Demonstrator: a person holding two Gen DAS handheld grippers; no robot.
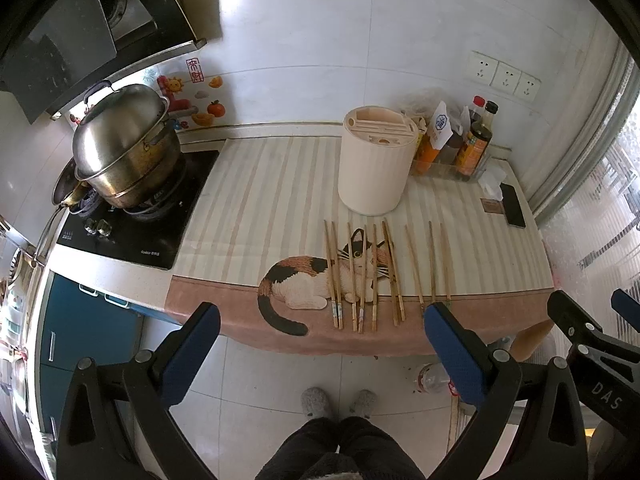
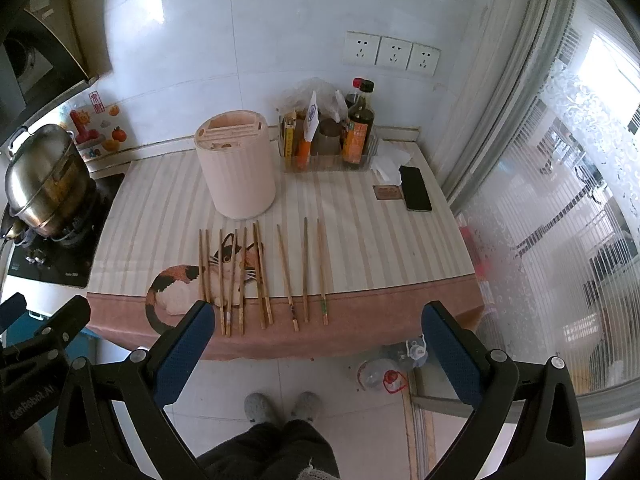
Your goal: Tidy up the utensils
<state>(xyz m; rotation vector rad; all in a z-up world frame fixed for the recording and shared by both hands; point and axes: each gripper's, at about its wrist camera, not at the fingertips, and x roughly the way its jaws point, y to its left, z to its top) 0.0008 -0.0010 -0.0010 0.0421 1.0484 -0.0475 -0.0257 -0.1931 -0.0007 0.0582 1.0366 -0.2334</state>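
Several wooden chopsticks (image 1: 362,276) lie side by side on the cat-print mat (image 1: 248,208), near its front edge; they also show in the right wrist view (image 2: 260,276). A cream slotted utensil holder (image 1: 374,160) stands upright behind them, also seen in the right wrist view (image 2: 236,166). My left gripper (image 1: 322,320) is open and empty, held in front of the counter edge below the chopsticks. My right gripper (image 2: 318,318) is open and empty, at the same distance, to the right of the left one.
A steel steamer pot (image 1: 124,148) sits on the gas hob (image 1: 132,220) at left. A clear tray of sauce bottles (image 2: 344,136) stands at the back right. A phone (image 2: 416,188) lies by the window. Plastic bottles (image 2: 384,368) lie on the floor.
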